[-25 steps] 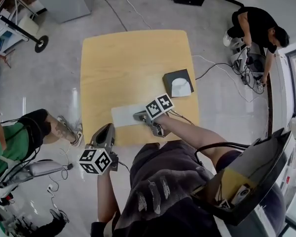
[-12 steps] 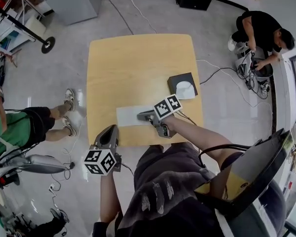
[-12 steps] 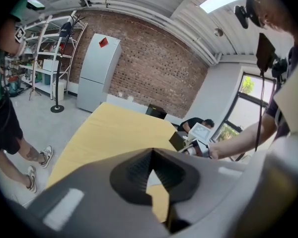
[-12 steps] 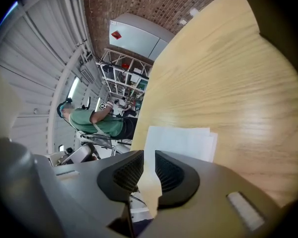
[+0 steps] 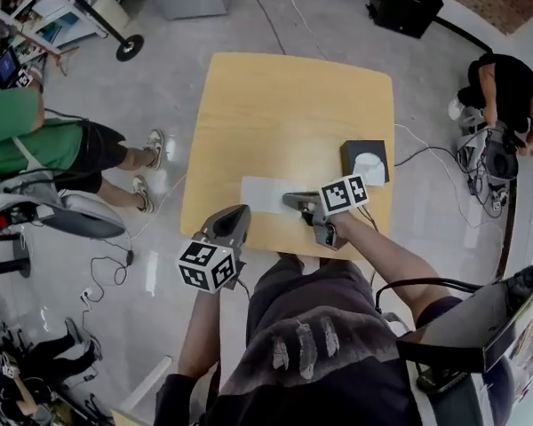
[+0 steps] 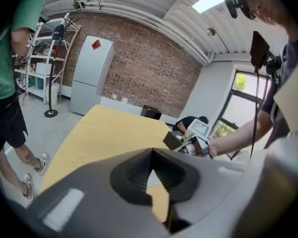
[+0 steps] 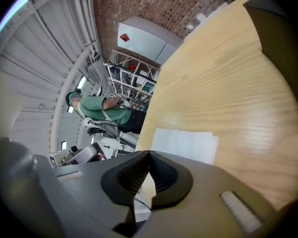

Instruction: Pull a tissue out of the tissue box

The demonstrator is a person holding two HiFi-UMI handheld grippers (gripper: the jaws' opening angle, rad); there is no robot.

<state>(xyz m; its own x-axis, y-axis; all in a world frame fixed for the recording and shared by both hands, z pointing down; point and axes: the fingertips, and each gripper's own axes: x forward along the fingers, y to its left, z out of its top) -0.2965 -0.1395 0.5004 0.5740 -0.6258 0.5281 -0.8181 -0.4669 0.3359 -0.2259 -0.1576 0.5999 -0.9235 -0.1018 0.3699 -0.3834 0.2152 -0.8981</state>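
Lying flat on the table (image 5: 284, 105), one tissue (image 5: 268, 195) sat near the black tissue box (image 5: 364, 161). Right gripper (image 5: 293, 201) and left gripper (image 5: 236, 213) both closed, empty. Sheets looked flimsy, tearable: pinch the white tuft (image 5: 370, 169) at the box's slot.

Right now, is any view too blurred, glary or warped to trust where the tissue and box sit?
Head view: sharp and evenly lit, tissue and tissue box clear, glare only on the floor. Left gripper view: strong fisheye, dark corners, bright window, left hand-held gripper soft up close. Right gripper view: picture rolled sideways, table bowed by the lens, tissue crisp.
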